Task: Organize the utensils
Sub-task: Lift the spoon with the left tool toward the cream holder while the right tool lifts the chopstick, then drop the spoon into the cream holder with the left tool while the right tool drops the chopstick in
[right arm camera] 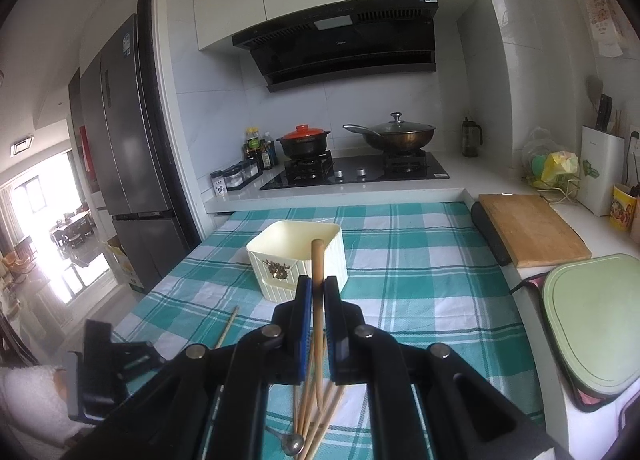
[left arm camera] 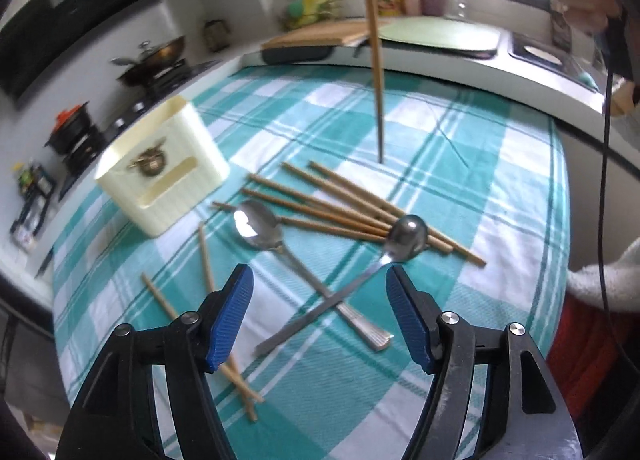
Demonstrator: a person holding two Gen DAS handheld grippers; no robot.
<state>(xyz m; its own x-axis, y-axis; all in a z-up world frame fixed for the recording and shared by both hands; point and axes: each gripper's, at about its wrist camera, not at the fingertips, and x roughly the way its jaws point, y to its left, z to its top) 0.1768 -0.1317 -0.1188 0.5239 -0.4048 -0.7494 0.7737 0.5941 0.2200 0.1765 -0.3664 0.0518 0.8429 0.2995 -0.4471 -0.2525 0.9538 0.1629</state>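
Note:
Above the teal checked tablecloth [left arm camera: 460, 180], my left gripper [left arm camera: 319, 274] stands open with nothing between its blue pads. Just beyond it lie two crossed metal spoons [left arm camera: 260, 224] [left arm camera: 408, 236] and a fan of several wooden chopsticks [left arm camera: 340, 208]. More chopsticks lie loose at the left [left arm camera: 206, 260]. A cream utensil holder [left arm camera: 160, 176] stands upright at the left. My right gripper [right arm camera: 318, 282] is shut on one chopstick [right arm camera: 318, 260], held upright in front of the holder [right arm camera: 298, 256]. From the left wrist, that chopstick [left arm camera: 376, 60] hangs above the cloth.
A wooden cutting board [right arm camera: 532, 228] and a pale green board [right arm camera: 592, 308] lie on the counter to the right. Behind the table is a hob with a lidded wok [right arm camera: 400, 134] and a red-lidded pot [right arm camera: 304, 140]. A fridge [right arm camera: 128, 148] stands at the left.

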